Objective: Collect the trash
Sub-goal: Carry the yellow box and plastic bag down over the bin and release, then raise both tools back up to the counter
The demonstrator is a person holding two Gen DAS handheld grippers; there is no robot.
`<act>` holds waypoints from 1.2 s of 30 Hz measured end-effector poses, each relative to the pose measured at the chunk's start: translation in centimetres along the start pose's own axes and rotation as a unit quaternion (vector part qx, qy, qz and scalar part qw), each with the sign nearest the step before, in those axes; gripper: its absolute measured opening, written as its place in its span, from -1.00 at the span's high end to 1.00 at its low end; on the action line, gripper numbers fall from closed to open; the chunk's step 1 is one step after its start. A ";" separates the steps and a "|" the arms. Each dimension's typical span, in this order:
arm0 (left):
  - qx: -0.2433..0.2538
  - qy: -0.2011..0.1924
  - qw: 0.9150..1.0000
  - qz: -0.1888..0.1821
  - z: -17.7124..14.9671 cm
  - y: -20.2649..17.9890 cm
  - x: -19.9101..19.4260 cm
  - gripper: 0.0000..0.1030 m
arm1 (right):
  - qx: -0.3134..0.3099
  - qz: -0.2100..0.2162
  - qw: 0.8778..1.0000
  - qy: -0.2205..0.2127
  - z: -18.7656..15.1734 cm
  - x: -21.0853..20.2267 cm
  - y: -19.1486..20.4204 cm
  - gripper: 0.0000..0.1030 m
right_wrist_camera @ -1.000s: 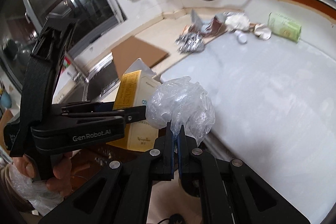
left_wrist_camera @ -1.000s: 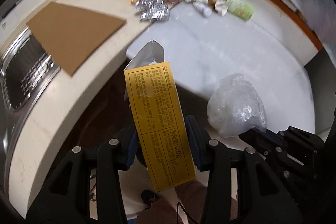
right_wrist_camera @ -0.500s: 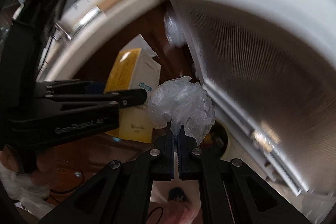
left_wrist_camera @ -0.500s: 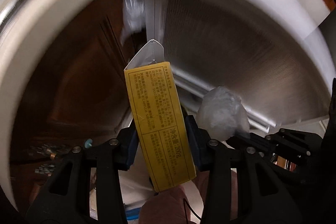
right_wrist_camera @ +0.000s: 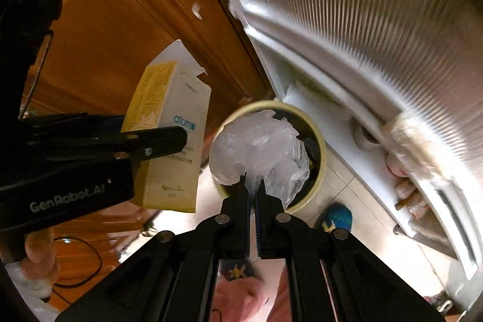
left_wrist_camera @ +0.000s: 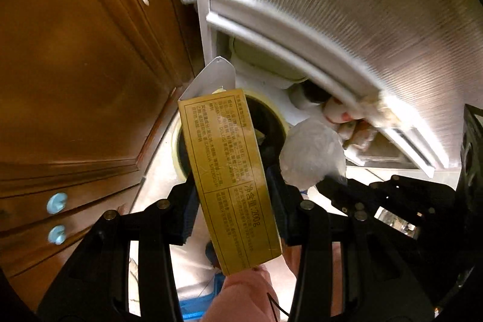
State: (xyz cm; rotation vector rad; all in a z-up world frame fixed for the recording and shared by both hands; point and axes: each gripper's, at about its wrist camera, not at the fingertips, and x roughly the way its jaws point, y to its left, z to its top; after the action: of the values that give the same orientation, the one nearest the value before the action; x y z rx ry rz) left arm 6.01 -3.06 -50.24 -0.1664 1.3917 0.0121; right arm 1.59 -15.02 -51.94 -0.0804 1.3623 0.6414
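Observation:
My left gripper (left_wrist_camera: 234, 198) is shut on a yellow carton (left_wrist_camera: 229, 171) with its top flap open; the carton also shows in the right wrist view (right_wrist_camera: 172, 135). My right gripper (right_wrist_camera: 253, 186) is shut on a crumpled clear plastic bag (right_wrist_camera: 259, 150), which also shows in the left wrist view (left_wrist_camera: 312, 156). Both are held above a round cream-rimmed trash bin (right_wrist_camera: 320, 141) on the floor, also seen in the left wrist view (left_wrist_camera: 271, 122). The bag hangs directly over the bin's mouth; the carton is at its left side.
Brown wooden cabinet doors (left_wrist_camera: 75, 65) stand to the left. A white ribbed appliance front (left_wrist_camera: 347, 5) rises on the right, close behind the bin. A blue object (right_wrist_camera: 336, 218) lies on the pale floor beside the bin.
Both grippers have dropped from countertop height down in front of the cabinets, still holding carton and bag. The counter is out of view and the trash bin has come into view below.

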 end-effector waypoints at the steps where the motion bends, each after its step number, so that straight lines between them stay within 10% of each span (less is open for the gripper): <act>1: 0.001 0.004 1.000 0.004 0.2 0.3 1.5 0.24 | 0.000 0.000 1.000 0.006 -0.1 1.7 -0.6 0.96; 10: 0.019 0.032 0.999 0.014 0.0 1.6 9.9 0.23 | 0.002 0.011 1.000 0.012 0.5 10.5 -2.7 0.91; 16: 0.009 0.048 0.998 0.025 0.3 3.1 12.3 -0.44 | 0.012 0.006 1.000 0.013 1.7 13.1 -3.8 0.61; 20: -0.002 0.038 0.999 0.031 0.3 4.4 11.8 -0.58 | 0.017 0.003 1.000 0.002 1.9 12.3 -3.9 0.32; 36: 0.013 0.017 0.999 0.030 0.2 3.4 2.5 -0.59 | 0.032 -0.006 0.999 -0.003 2.3 4.0 -1.7 0.31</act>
State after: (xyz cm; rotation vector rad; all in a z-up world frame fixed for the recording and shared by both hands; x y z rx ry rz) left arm 6.28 0.09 -52.99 -0.1035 1.4294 0.0408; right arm 4.73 -13.97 -55.61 -0.0360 1.3745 0.5875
